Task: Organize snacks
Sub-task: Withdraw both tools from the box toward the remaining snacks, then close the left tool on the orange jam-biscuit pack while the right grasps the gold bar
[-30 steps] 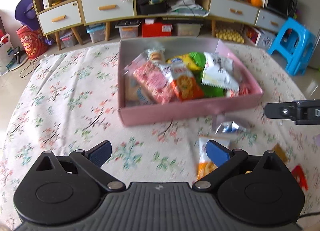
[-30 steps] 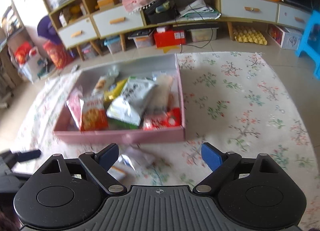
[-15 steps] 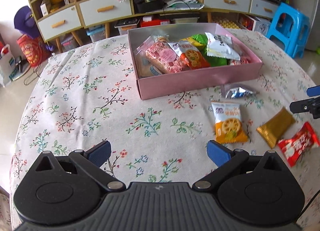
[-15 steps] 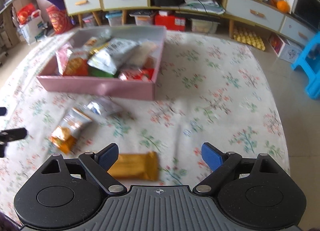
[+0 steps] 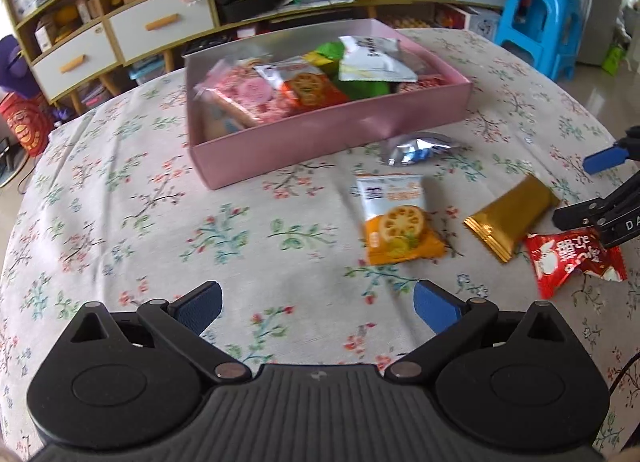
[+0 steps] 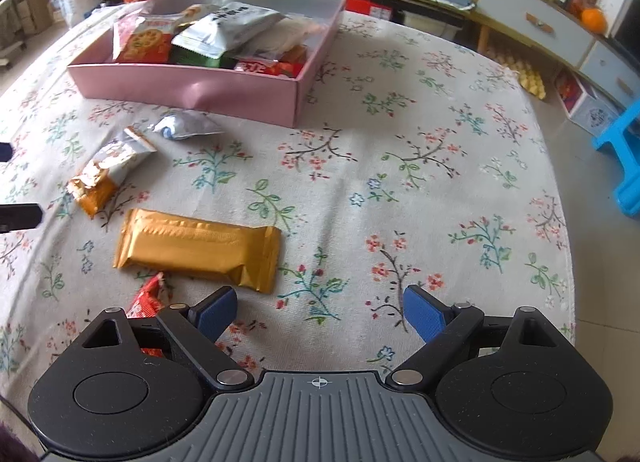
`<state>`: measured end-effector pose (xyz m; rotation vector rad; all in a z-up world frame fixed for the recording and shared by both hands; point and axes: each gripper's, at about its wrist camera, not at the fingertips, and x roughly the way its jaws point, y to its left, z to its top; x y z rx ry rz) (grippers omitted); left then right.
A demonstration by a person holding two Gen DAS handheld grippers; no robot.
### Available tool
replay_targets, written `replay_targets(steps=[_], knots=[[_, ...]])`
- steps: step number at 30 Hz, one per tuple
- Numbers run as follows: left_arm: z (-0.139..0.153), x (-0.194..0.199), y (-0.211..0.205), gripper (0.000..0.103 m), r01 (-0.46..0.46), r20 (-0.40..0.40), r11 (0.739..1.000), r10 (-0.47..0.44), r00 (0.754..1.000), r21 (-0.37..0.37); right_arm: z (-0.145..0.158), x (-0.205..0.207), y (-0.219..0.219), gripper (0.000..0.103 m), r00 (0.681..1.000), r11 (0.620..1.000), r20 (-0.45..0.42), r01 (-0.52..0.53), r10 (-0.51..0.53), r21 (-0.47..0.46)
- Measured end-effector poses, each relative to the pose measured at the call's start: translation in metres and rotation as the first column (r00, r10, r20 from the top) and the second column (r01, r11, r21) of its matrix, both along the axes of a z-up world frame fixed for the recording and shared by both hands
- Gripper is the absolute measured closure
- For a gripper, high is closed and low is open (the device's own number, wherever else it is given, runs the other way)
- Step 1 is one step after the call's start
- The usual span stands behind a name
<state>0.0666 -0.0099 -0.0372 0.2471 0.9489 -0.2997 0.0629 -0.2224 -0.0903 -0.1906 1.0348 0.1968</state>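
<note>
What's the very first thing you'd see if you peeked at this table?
The pink box, stuffed with bright snack packets, at the far side of the flowery tablecloth. Next, four loose packets in front of it: silver, orange, gold and red. Both grippers, left and right, hang open above the cloth.

I see soft, even daylight with only weak shadows. The fisheye lens bends the room strongly at the edges. The pink box (image 5: 328, 133) is a little blurred in the left wrist view.
</note>
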Motion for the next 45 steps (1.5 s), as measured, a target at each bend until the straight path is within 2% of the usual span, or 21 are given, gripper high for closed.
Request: replay_targets(steps=[4,11,15,19,23,26,28,30,32,33,36,38,39,41,44,45], knots=[[-0.004,0.002,-0.006,0.001,0.013,-0.005,1.000,-0.013,1.000,-0.013,-0.001,0.000,0.004,0.008,1.000,1.000,0.007,-0.015,0.015,0.006],[-0.008,0.005,-0.013,0.004,0.027,-0.004,0.997,-0.028,1.000,-0.077,-0.004,0.004,0.006,0.008,0.998,0.997,0.037,-0.058,0.056,0.056],[-0.011,0.012,-0.017,0.011,0.035,-0.007,0.994,-0.036,0.999,-0.102,-0.007,0.007,0.012,0.008,0.990,0.989,0.074,-0.122,0.116,0.085],[-0.013,0.018,-0.023,0.015,0.023,0.008,0.995,-0.023,1.000,-0.098,-0.008,0.010,0.024,0.008,0.975,0.978,0.123,-0.192,0.182,0.076],[-0.013,0.023,-0.028,0.022,0.017,0.025,0.996,-0.014,1.000,-0.085,-0.009,0.017,0.030,0.008,0.973,0.976,0.133,-0.199,0.186,0.092],[-0.013,0.025,-0.029,0.031,0.012,0.050,0.999,-0.010,0.999,-0.046,-0.010,0.021,0.034,0.008,0.973,0.977,0.145,-0.195,0.180,0.092],[-0.012,0.026,-0.026,0.036,0.003,0.054,0.999,0.000,0.999,-0.048,-0.010,0.023,0.036,0.008,0.972,0.977,0.152,-0.192,0.177,0.090],[-0.011,0.029,-0.021,0.045,-0.015,0.052,0.998,0.018,0.999,-0.056,-0.010,0.024,0.037,0.010,0.973,0.978,0.154,-0.189,0.174,0.091],[-0.009,0.031,-0.015,0.051,-0.031,0.048,0.997,0.034,0.998,-0.064,-0.009,0.025,0.037,0.011,0.974,0.978,0.151,-0.185,0.170,0.093],[-0.009,0.032,-0.012,0.053,-0.037,0.045,0.997,0.040,0.998,-0.070,-0.009,0.024,0.037,0.012,0.973,0.977,0.151,-0.189,0.173,0.097],[-0.007,0.032,-0.003,0.057,-0.055,0.029,0.994,0.058,0.998,-0.090,-0.006,0.019,0.036,0.028,0.973,0.974,0.148,-0.196,0.179,0.110],[-0.005,0.031,0.001,0.057,-0.063,0.018,0.993,0.065,0.998,-0.099,-0.004,0.014,0.036,0.045,0.971,0.971,0.148,-0.207,0.189,0.118],[-0.004,0.032,0.003,0.057,-0.065,0.012,0.992,0.067,0.998,-0.104,-0.003,0.013,0.037,0.048,0.971,0.971,0.147,-0.208,0.190,0.120],[-0.003,0.034,0.006,0.057,-0.070,0.003,0.990,0.071,0.997,-0.119,-0.001,0.012,0.038,0.061,0.974,0.972,0.139,-0.199,0.181,0.126],[-0.001,0.035,0.007,0.044,-0.083,0.001,0.986,0.084,0.996,-0.147,0.001,0.014,0.040,0.072,0.983,0.978,0.116,-0.156,0.141,0.140],[-0.001,0.035,0.006,0.042,-0.078,0.009,0.985,0.080,0.997,-0.152,0.002,0.015,0.040,0.072,0.986,0.979,0.109,-0.143,0.128,0.144]])
